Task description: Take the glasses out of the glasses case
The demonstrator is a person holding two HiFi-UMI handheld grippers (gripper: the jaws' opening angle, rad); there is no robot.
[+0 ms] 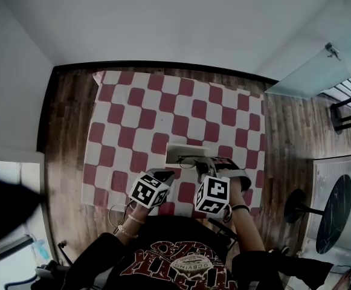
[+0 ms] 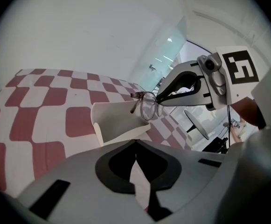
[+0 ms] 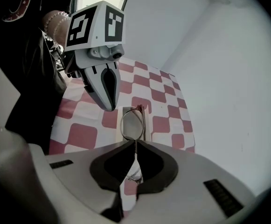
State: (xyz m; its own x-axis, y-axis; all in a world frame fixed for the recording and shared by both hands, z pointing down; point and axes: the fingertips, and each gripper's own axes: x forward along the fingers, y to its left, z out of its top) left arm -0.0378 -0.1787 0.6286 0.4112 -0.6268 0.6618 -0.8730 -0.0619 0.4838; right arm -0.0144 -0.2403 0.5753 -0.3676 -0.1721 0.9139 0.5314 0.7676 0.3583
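Note:
The white glasses case (image 1: 183,152) lies open on the red-and-white checked cloth (image 1: 133,119); in the left gripper view the case (image 2: 116,122) sits just ahead of my jaws. My right gripper (image 3: 135,141) is shut on the thin-framed glasses (image 3: 132,125), held edge-on above the case (image 3: 143,125). The left gripper view shows the glasses (image 2: 149,105) hanging from the right gripper (image 2: 159,99). My left gripper (image 2: 135,141) is shut, its tip at the case's near edge; whether it grips the case is unclear. In the head view, the left gripper (image 1: 164,176) and right gripper (image 1: 206,168) flank the glasses (image 1: 193,160).
The cloth covers most of a wooden table (image 1: 66,132) that stands against a white wall. A round black side table (image 1: 335,204) and a glass panel (image 1: 320,71) are off to the right. The person's torso (image 1: 181,258) is close to the table's near edge.

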